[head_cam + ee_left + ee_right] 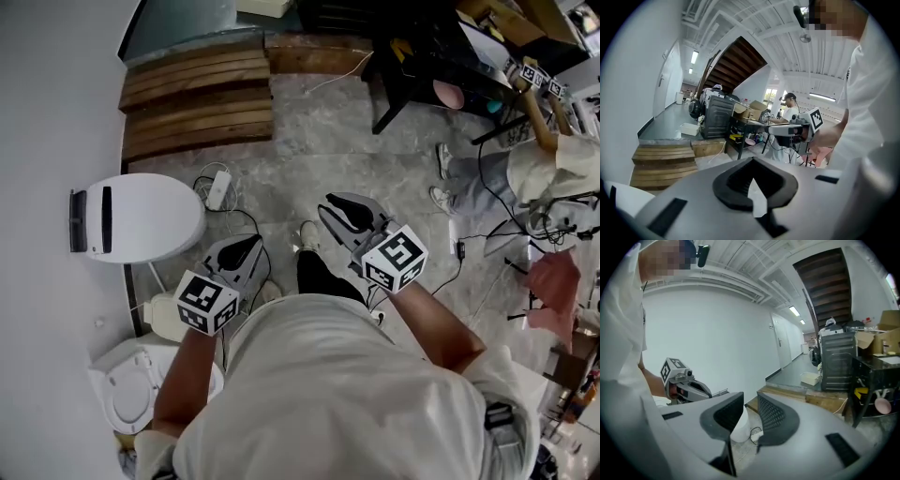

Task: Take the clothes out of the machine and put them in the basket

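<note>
White shirt, beyond it left tool tips together, empty; right tool narrowly apart, empty.

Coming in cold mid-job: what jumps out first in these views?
The left gripper and right gripper, each with a marker cube, are held out empty over the grey floor at centre. A white rounded appliance sits by the wall at left, wooden steps beyond it. A pink cloth shows at the far right.

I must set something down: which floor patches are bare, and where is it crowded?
Bare: the floor between the wooden steps and the black table. Crowded: cables beside the white machine, and by the seated person at right.
</note>
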`<state>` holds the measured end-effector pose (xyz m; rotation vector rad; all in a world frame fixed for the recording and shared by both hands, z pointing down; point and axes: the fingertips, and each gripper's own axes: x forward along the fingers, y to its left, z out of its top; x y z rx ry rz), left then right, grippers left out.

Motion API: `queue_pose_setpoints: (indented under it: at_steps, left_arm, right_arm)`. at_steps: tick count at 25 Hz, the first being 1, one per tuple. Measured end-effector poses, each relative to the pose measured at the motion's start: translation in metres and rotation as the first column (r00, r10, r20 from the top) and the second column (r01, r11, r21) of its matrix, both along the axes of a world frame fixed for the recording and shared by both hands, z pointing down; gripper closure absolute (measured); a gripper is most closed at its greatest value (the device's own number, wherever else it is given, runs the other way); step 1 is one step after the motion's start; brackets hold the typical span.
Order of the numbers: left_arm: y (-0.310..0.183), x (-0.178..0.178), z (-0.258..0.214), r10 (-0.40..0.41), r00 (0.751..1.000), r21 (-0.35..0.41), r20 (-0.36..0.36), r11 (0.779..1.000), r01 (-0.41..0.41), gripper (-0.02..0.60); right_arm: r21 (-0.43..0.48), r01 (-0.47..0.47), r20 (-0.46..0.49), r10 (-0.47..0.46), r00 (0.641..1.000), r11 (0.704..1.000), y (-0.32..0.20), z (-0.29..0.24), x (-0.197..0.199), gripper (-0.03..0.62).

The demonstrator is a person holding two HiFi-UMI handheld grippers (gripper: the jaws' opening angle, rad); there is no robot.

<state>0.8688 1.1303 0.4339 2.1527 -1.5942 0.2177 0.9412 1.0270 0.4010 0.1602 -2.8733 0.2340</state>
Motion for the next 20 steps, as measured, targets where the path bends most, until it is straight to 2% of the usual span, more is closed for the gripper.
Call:
queue_pose_setpoints:
  at_steps: [5, 7, 12, 15, 20]
  left_arm:
    - [-0.09, 0.003, -0.009, 0.013, 1.0, -0.019, 0.006, 1.0, -0.013, 0.584]
    - [-0.124, 0.002, -0.015, 0.012, 1.0, -0.028, 0.016, 1.0, -0.012, 0.584]
    - [-0.189, 0.001, -0.023, -0.004, 0.999, -0.043, 0.037, 0.999, 0.006, 0.584]
    - [-0.22, -0.003, -0.026, -0.014, 0.999, -0.05, 0.048, 0.999, 0.016, 0.584]
    - [-0.235, -0.018, -0.026, -0.022, 0.998, -0.066, 0.066, 0.997, 0.027, 0.584]
  right_arm:
    - [0.001, 0.005, 0.015, -0.005, 1.0, 1.0, -0.089, -0.004, -0.01, 0.503]
    - [-0.007, 0.01, 0.012, -0.01, 1.0, 1.0, -0.121, -0.004, -0.012, 0.472]
    - [-0.01, 0.036, -0.007, -0.036, 0.999, 0.999, -0.189, 0.001, -0.016, 0.433]
    - [-0.024, 0.031, -0.012, -0.031, 0.999, 0.999, -0.228, 0.005, -0.022, 0.376]
    - [0.001, 0.014, -0.016, -0.014, 1.0, 1.0, -0.255, 0.007, -0.042, 0.35]
